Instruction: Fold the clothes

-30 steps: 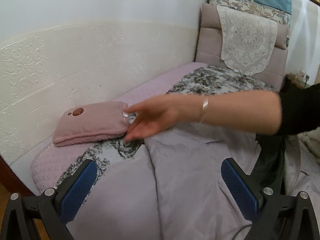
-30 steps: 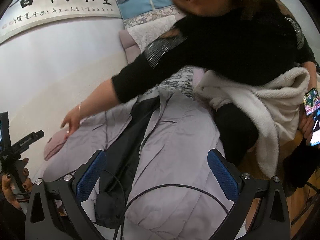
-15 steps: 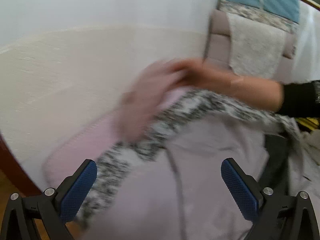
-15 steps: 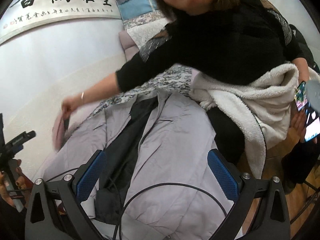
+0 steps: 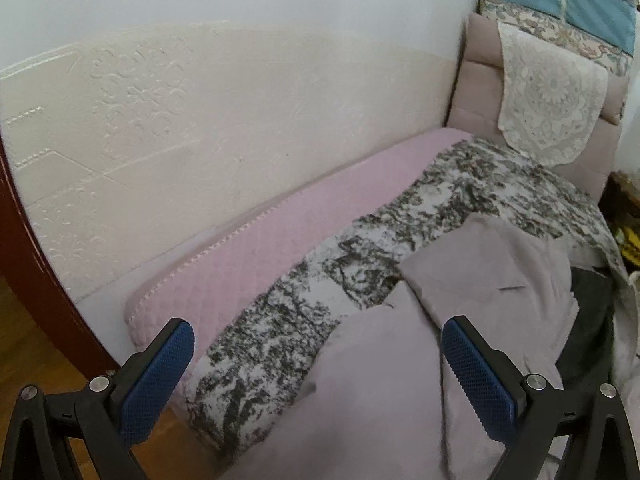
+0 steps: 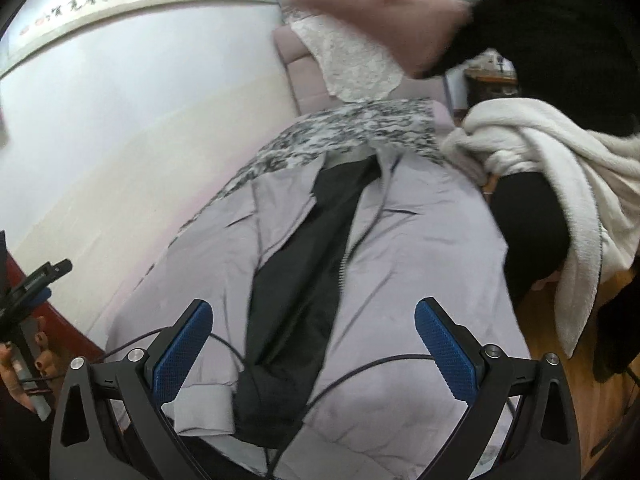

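Observation:
A pale grey jacket [image 6: 404, 264] with a black lining [image 6: 304, 272] lies open and flat on the bed, collar towards the headboard. It also shows in the left wrist view [image 5: 472, 308], its sleeve spread over the patterned cover. My right gripper [image 6: 312, 340] is open and empty, hovering above the jacket's lower hem. My left gripper [image 5: 316, 364] is open and empty, above the jacket's left sleeve near the bed's foot. A black cable [image 6: 360, 368] crosses the hem.
A second person in black [image 6: 560, 40] stands at the bed's right, carrying a pink cushion [image 6: 380, 12] away, a white fleece [image 6: 560, 184] at her waist. The bed has a grey floral cover [image 5: 400, 248], pink quilt [image 5: 280, 240], headboard [image 5: 480, 80], wall [image 5: 160, 120] on the left.
The other person picked up the pink cushion from the bed beside the wall and lifted it away to the right. Her arm has left the left wrist view. Both grippers stay open.

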`<state>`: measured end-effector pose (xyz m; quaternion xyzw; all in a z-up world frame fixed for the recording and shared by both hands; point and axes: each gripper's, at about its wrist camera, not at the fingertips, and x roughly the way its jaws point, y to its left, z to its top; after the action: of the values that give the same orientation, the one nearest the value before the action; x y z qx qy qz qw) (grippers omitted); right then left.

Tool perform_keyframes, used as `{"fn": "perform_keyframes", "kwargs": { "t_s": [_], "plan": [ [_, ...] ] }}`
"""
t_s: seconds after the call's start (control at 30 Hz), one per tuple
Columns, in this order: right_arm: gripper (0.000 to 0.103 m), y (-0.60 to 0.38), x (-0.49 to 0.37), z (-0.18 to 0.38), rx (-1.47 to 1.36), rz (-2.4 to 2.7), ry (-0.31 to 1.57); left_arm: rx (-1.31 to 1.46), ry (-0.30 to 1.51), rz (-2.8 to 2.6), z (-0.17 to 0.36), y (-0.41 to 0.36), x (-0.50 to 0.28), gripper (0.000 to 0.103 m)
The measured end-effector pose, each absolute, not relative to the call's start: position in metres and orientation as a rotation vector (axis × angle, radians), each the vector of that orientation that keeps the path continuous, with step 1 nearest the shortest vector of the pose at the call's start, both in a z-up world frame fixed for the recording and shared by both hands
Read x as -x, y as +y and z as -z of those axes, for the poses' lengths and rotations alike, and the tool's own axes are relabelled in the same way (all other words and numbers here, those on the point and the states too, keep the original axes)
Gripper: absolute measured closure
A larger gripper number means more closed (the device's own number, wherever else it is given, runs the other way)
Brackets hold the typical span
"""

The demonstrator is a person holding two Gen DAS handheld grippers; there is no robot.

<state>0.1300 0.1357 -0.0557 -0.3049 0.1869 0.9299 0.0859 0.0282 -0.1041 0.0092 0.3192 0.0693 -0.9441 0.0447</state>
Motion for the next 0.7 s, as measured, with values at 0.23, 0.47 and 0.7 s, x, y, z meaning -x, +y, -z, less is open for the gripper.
{"fn": "perform_keyframes", "kwargs": {
  "t_s": [0.23,0.47,0.7],
  "plan": [
    [0.000,0.122,-0.110,0.061,1.006,-2.808,0.598,-1.012,0.168,2.910,-0.006,-0.092,-0.029,0.001],
    [0.001,0.098,-0.098,0.073,1.121,-2.847,0.601,-1.023,0.099,2.918,-0.007,-0.078,-0.032,0.001],
    [0.001,0.092,-0.097,0.085,1.224,-2.817,0.678,-1.030,0.046,2.928,-0.007,-0.066,-0.036,0.001]
  ]
}}
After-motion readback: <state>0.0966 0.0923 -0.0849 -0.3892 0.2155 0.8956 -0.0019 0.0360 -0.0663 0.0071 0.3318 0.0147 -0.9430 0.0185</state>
